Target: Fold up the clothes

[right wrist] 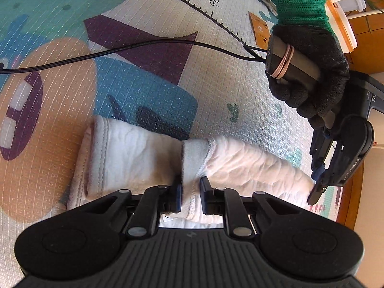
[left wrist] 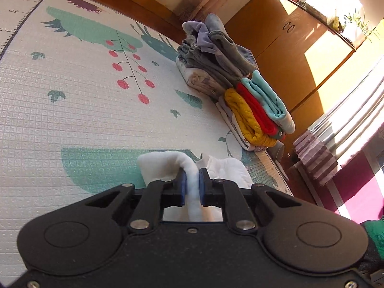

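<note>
**White garment mid-fold, two stacks already done**

L wrist view: left gripper [left wrist: 191,182] clenched on a bunched edge of the white garment [left wrist: 165,165], low over the play mat [left wrist: 72,110]. Two folded stacks [left wrist: 240,84] sit beyond, near the mat's edge.

R wrist view: right gripper [right wrist: 190,192] pinches the garment's middle band; gloved hand [right wrist: 309,72] works the other tool at its far end. Garment lies partly rolled on the mat, prob. one fold left; hard to tell.

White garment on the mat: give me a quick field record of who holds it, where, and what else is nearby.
garment: white garment, partly folded, lying on play mat
left hand-held gripper: shut on white fabric
right hand-held gripper: shut on the garment's edge
gloved hand: holds the left tool
finished pile: folded clothes at mat edge
</note>
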`<act>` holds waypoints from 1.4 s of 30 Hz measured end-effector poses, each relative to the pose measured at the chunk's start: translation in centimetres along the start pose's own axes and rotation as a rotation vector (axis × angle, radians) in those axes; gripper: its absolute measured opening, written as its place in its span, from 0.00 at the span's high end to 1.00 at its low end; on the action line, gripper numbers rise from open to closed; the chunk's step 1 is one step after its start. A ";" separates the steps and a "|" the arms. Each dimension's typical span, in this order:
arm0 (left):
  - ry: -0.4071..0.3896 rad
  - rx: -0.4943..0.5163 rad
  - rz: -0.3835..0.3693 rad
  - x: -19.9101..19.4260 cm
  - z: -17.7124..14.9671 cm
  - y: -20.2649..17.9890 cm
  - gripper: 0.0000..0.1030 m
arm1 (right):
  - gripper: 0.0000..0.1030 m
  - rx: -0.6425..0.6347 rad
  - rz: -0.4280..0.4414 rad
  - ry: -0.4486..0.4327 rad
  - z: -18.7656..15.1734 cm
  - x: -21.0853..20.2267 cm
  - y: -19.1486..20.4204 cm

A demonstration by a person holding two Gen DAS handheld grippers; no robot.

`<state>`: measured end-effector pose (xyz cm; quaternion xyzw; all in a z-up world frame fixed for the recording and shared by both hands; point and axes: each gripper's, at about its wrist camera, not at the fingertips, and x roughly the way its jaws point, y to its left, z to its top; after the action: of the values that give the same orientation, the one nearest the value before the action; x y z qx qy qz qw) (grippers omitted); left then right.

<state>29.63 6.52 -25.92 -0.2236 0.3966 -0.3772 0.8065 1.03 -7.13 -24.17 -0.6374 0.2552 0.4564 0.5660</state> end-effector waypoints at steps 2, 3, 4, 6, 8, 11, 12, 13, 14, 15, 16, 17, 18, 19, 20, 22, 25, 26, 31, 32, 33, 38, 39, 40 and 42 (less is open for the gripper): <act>-0.008 -0.041 0.000 0.3 -0.4 0.7 0.93 | 0.82 -0.015 0.000 0.004 0.0 0.1 0.0; -0.011 -0.072 0.004 0.4 -0.6 1.1 0.93 | 0.82 -0.022 0.000 0.006 0.0 0.1 0.0; -0.020 -0.107 -0.001 0.5 -0.8 1.5 0.93 | 0.82 -0.031 0.006 0.010 0.1 0.1 -0.1; -0.034 -0.181 0.009 0.8 -1.1 2.1 0.93 | 0.82 -0.048 0.024 0.020 0.2 -0.1 -0.5; -0.028 -0.204 0.039 1.0 -1.3 2.2 0.93 | 0.82 -0.058 0.043 0.028 0.3 -0.3 -0.9; -0.026 -0.216 0.058 1.2 -1.5 2.3 0.93 | 0.87 -0.045 0.076 0.048 0.1 -0.5 -1.5; -0.027 -0.216 0.061 1.2 -1.5 2.3 0.93 | 0.88 -0.045 0.081 0.050 0.1 -0.6 -1.6; -0.027 -0.217 0.063 1.2 -1.5 2.3 0.92 | 0.89 -0.046 0.085 0.053 0.1 -0.5 -1.7; -0.028 -0.217 0.065 1.2 -1.5 2.3 0.92 | 0.89 -0.052 0.086 0.054 0.2 -0.5 -1.8; -0.029 -0.217 0.067 1.3 -1.5 2.3 0.92 | 0.89 -0.062 0.089 0.056 0.3 -0.6 -1.7; -0.029 -0.217 0.070 1.3 -1.6 2.3 0.92 | 0.89 -0.072 0.109 0.067 0.3 -0.6 -1.6; -0.030 -0.218 0.072 1.3 -1.6 2.3 0.92 | 0.89 -0.080 0.129 0.074 0.4 -0.8 -1.5; -0.030 -0.218 0.074 1.3 -1.6 2.3 0.92 | 0.89 -0.090 0.141 0.075 0.5 -0.9 -1.2; -0.031 -0.217 0.074 1.3 -1.6 2.3 0.92 | 0.89 -0.101 0.152 0.075 0.5 -1.0 -0.9; -0.033 -0.213 0.075 1.3 -1.7 2.3 0.92 | 0.89 -0.117 0.180 0.068 0.5 -1.3 -0.6; -0.040 -0.213 0.076 1.3 -1.8 2.3 0.92 | 0.89 -0.113 0.228 0.062 0.5 -1.9 -0.5; -0.044 -0.214 0.081 1.2 -1.9 2.2 0.92 | 0.87 0.002 0.285 0.050 0.1 -3.7 -2.7; -0.042 -0.215 0.081 1.2 -1.9 2.2 0.92 | 0.86 0.051 0.275 0.041 0.0 -3.9 -3.8; -0.047 -0.232 0.083 1.3 -2.0 2.2 0.92 | 0.54 0.168 0.171 -0.040 1.2 -2.9 -5.4; -0.046 -0.234 0.083 1.2 -1.9 2.2 0.92 | 0.52 0.170 0.155 -0.056 1.5 -2.5 -5.2; -0.045 -0.235 0.082 1.2 -1.9 2.2 0.92 | 0.52 0.161 0.145 -0.058 1.6 -2.0 -4.7; -0.047 -0.228 0.085 1.2 -2.0 2.2 0.92 | 0.92 0.145 0.115 -0.048 0.1 -1.5 -4.5; -0.047 -0.227 0.083 1.2 -2.0 2.2 0.92 | 0.92 0.142 0.108 -0.051 -0.2 -1.9 -4.8; -0.046 -0.226 0.083 1.2 -2.0 2.2 0.91 | 0.92 0.139 0.100 -0.055 -0.5 -2.2 -5.2; -0.046 -0.223 0.082 1.2 -2.0 2.3 0.91 | 0.92 0.099 0.067 -0.052 -0.5 -3.4 -5.8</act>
<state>29.48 6.85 -29.15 -0.3041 0.4265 -0.2921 0.8002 4.51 -6.93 -18.37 -0.5877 0.2841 0.4783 0.5875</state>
